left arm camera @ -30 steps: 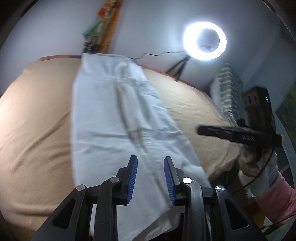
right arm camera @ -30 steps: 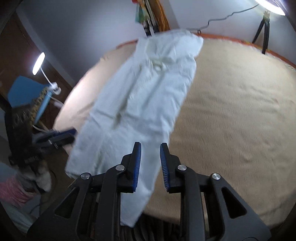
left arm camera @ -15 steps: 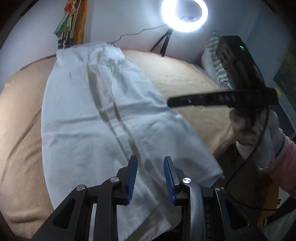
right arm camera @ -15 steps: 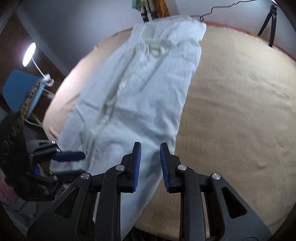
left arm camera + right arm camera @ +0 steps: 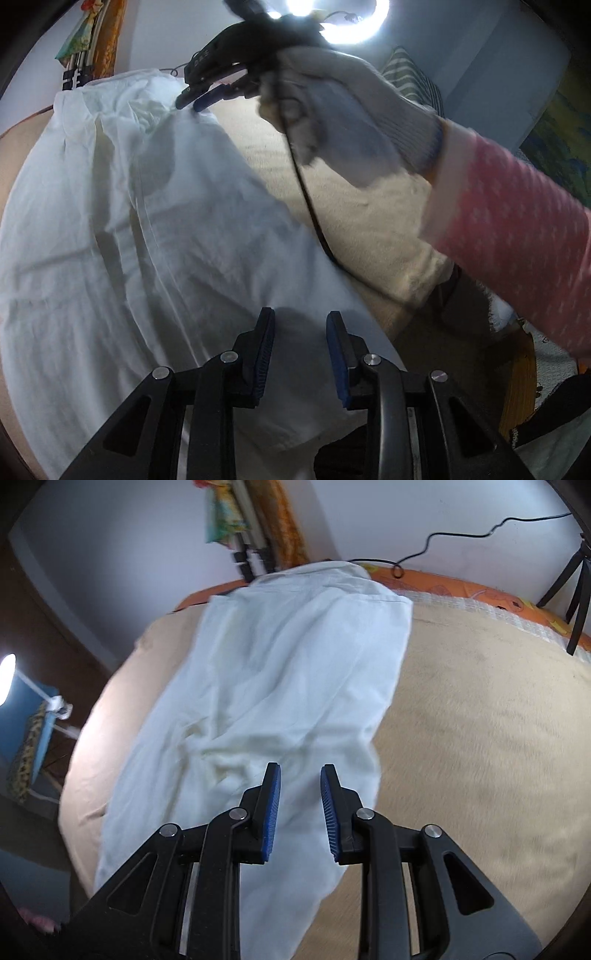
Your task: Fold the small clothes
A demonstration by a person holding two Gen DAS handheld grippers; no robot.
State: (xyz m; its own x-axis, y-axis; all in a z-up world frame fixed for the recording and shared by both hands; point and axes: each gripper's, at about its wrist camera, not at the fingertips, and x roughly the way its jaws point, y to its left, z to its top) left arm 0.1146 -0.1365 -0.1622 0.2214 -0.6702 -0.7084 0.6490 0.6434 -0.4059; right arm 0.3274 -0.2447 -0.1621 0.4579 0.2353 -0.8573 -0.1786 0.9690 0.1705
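A pair of white trousers (image 5: 155, 236) lies stretched out on a beige bed cover (image 5: 354, 206), waistband at the far end. My left gripper (image 5: 300, 321) is open and empty, low over the near leg ends. In the left wrist view my right gripper (image 5: 192, 101), held by a gloved hand (image 5: 340, 118), reaches over the far right side of the trousers with its tips close to the cloth. In the right wrist view the trousers (image 5: 280, 672) lie ahead and my right gripper (image 5: 300, 775) is open and empty above them.
A ring light (image 5: 343, 22) on a tripod (image 5: 576, 587) stands behind the bed. A striped pillow (image 5: 410, 74) lies at the far right. A lamp (image 5: 7, 675) and a blue chair (image 5: 29, 753) stand off the bed's left side. A cable (image 5: 314, 221) hangs from the right gripper.
My right gripper has moved from beside the near end of the bed forward over the trousers toward the waistband. My left gripper has come closer to the near leg ends.
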